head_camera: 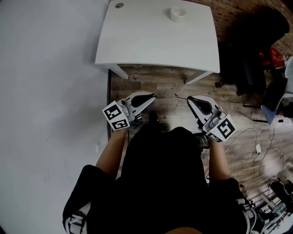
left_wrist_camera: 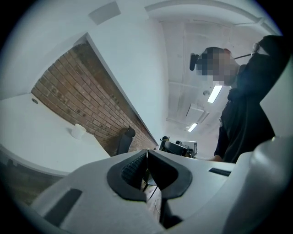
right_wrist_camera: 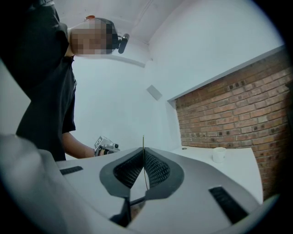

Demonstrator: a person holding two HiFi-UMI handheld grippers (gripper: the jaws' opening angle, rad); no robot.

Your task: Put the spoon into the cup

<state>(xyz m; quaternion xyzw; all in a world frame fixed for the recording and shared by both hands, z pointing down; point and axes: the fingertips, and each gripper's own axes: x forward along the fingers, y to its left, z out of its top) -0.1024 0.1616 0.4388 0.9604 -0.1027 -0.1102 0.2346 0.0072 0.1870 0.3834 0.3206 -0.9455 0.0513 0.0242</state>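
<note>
A small white cup (head_camera: pixel 177 13) stands near the far edge of a white table (head_camera: pixel 151 43); the same cup (left_wrist_camera: pixel 78 131) shows in the left gripper view, and the cup (right_wrist_camera: pixel 219 154) in the right gripper view. Both grippers hang in front of the person's body, short of the table. My right gripper (head_camera: pixel 189 98) is shut on a thin metal spoon (head_camera: pixel 180 96), seen edge-on as a spoon (right_wrist_camera: pixel 143 164) sliver between the pads, sticking out past the tips. My left gripper (head_camera: pixel 150 96) is shut with nothing in it, its pads (left_wrist_camera: pixel 133 168) meeting at the tips.
The table's near edge and legs (head_camera: pixel 118 71) stand over wooden floor. A white wall runs along the left, a brick wall (right_wrist_camera: pixel 229 109) behind the table. A dark chair (head_camera: pixel 256 41) sits to the table's right. Cables (head_camera: pixel 256 146) lie on the floor at right.
</note>
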